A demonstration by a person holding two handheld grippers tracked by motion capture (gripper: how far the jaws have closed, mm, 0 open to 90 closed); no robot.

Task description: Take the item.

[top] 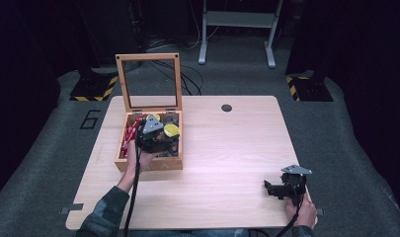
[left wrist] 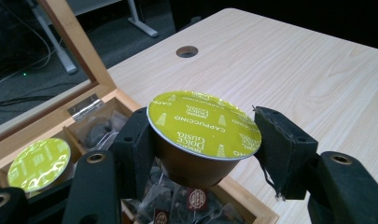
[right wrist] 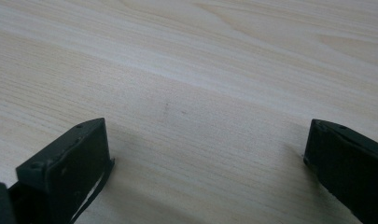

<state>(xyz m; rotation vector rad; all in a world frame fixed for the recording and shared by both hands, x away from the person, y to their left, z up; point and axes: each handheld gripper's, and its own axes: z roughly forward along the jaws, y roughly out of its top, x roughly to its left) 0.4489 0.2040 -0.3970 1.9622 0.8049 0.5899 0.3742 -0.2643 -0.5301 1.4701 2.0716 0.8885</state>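
Here, left claw [left wrist: 203,154] clamping round foil-topped capsule [left wrist: 203,125], wooden box [left wrist: 252,205]

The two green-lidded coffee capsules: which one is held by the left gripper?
The capsule marked Cappuccino, clamped between the left gripper's jaws above the wooden box. The other capsule sits in a box compartment, untouched.

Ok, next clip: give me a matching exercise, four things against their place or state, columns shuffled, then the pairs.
Things:
1. coffee capsule
2. left tool
3. right tool
4. box lid

Place or state:
A. stands upright, swung open
B. jaws wide apart, nothing between them, over bare table
C. lifted above the wooden box, yellow-green foil top up
D. shut on the dark cup from both sides

Pairs: 1-C, 2-D, 3-B, 4-A
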